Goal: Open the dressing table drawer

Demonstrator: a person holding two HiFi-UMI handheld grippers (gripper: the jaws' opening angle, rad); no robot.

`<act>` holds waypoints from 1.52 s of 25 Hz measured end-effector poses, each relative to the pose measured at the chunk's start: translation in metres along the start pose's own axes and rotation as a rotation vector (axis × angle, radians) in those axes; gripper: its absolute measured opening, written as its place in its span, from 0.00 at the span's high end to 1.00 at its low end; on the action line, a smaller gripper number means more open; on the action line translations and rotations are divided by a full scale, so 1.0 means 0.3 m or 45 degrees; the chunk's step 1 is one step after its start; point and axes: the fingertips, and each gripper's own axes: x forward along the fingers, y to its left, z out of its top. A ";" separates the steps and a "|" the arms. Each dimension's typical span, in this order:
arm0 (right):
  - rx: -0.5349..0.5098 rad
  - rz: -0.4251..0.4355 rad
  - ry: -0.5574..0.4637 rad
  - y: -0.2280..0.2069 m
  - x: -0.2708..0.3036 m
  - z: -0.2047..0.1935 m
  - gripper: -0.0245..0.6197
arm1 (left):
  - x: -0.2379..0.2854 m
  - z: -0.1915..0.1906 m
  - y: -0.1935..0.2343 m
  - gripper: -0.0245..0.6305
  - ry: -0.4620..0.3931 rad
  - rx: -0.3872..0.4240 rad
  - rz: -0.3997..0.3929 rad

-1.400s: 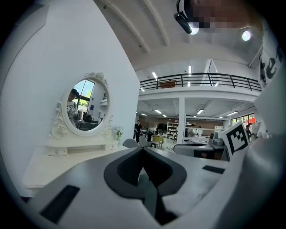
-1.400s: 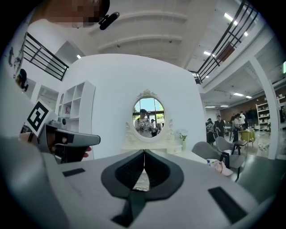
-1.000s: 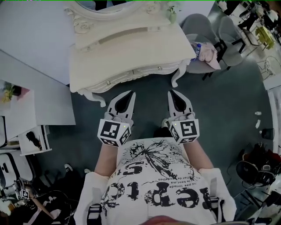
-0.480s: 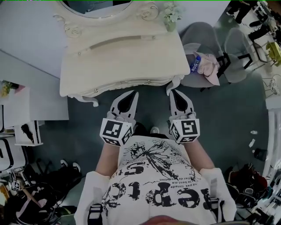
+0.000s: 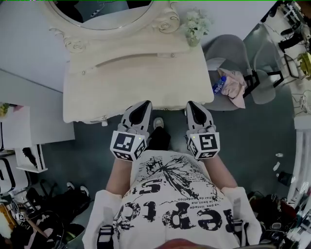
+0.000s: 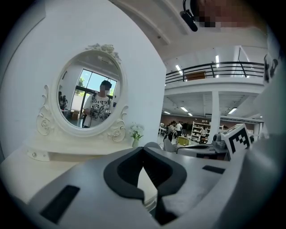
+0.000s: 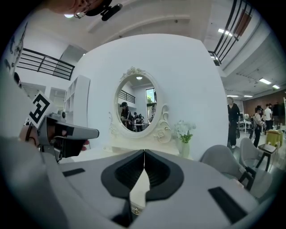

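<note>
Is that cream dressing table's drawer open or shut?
Shut: the cream drawer front sits flush under the edge of the dressing table.

The left tool (image 5: 145, 103) and right tool (image 5: 190, 103) lie side by side at the bench (image 5: 131, 73) front edge. Behind stands a mirror (image 5: 99, 12) (flowers (image 5: 196, 24) to its right).
</note>
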 end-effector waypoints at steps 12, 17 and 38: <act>0.016 -0.051 0.018 -0.154 0.477 0.072 0.93 | 0.333 0.127 0.359 0.94 -0.011 0.047 -0.032; 0.027 0.021 0.020 -0.148 0.541 0.046 0.93 | 0.355 0.114 0.387 0.94 -0.003 0.048 -0.001; 0.151 0.101 0.356 -0.295 0.969 -0.312 0.77 | 0.457 -0.150 0.443 0.94 0.117 -0.036 0.155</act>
